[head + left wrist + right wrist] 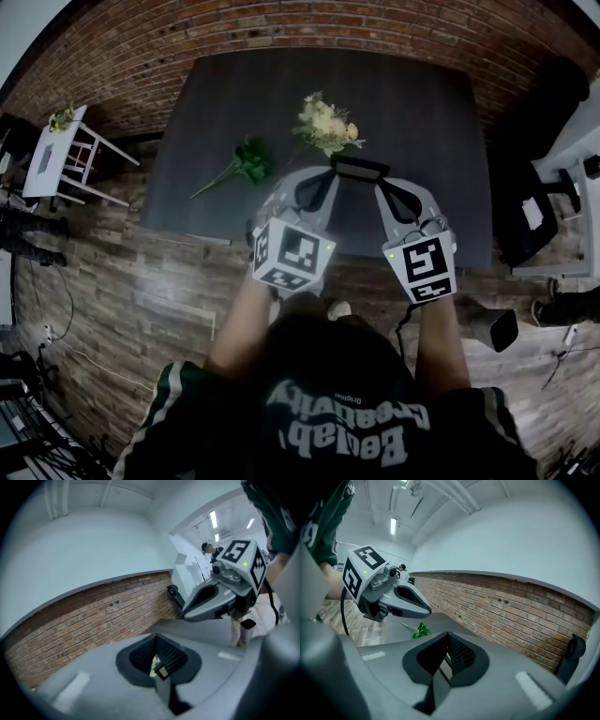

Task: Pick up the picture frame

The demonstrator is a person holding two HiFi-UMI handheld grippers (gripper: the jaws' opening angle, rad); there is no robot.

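1. Status: your left gripper (325,180) and right gripper (386,185) are each closed narrow on an opposite side edge of the picture frame (360,168). The frame hangs between them over the near part of the counter (422,103), just in front of the cream flowers (326,127). No view shows whether its lower edge is clear of the counter.
2. Shallow bite, left side: in the left gripper view the fingers (176,657) pinch only a small corner of the frame. A jerk or a tilt would likely slide that corner out.
3. Shared hold: if your hands drift apart, one grip will probably strip off the edge. If they press together, the frame may bow or crack.
4. Uneven lift: raising one hand faster than the other would twist the frame in both grips and loosen the weaker one.
5. Clearance: the flowers stand just beyond the frame, and a green sprig (251,161) lies to its left. Pushing forward while low would sweep the frame into the flowers.
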